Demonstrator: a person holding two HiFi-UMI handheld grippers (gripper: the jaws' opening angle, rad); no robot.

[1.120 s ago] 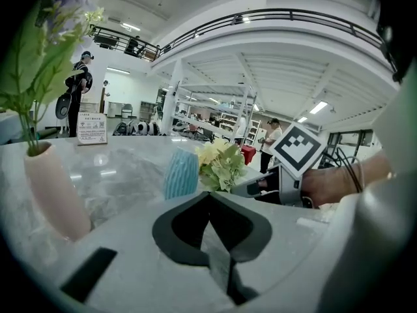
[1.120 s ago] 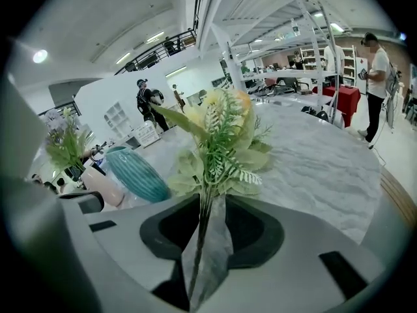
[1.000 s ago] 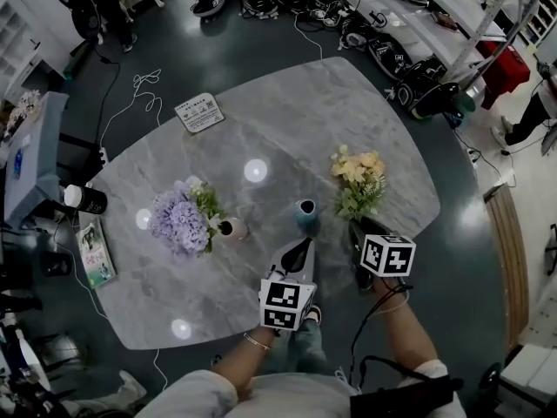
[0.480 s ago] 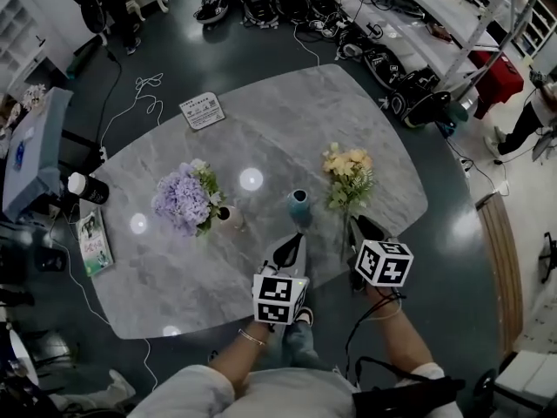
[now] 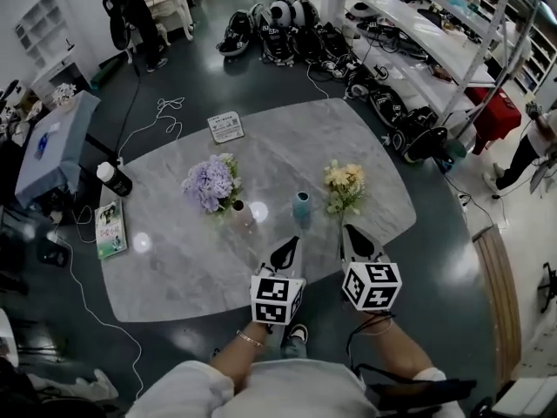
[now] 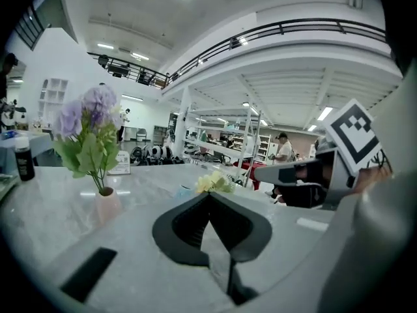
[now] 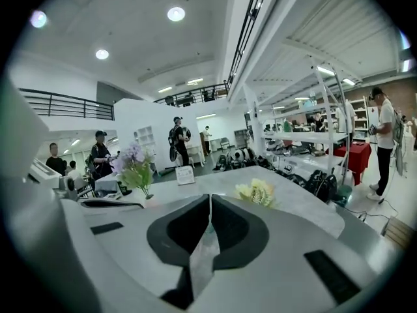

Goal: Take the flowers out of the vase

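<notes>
On the grey marble table (image 5: 174, 268) stands a small teal vase (image 5: 301, 205) with no flowers in it. A yellow bunch (image 5: 345, 185) lies on the table to its right, also visible as the yellow bunch (image 7: 256, 191). Purple flowers (image 5: 209, 184) stand in a pale pink vase (image 5: 241, 213) to the left, seen too as purple flowers (image 6: 88, 129). My left gripper (image 5: 287, 244) is shut and empty near the table's front edge. My right gripper (image 5: 350, 230) has just been closing with nothing between its jaws, short of the yellow bunch.
A dark bottle (image 5: 114, 179) and a booklet (image 5: 110, 229) sit at the table's left end, and a card (image 5: 226, 126) lies at the far side. Shelves (image 5: 418, 42) with bags stand at the back right. Cables (image 5: 165, 111) trail on the floor, and people stand beyond.
Both grippers have lifted and drawn back from the table. The right gripper's jaws have come together, away from the yellow bunch's stems. The head view now takes in more of the room.
</notes>
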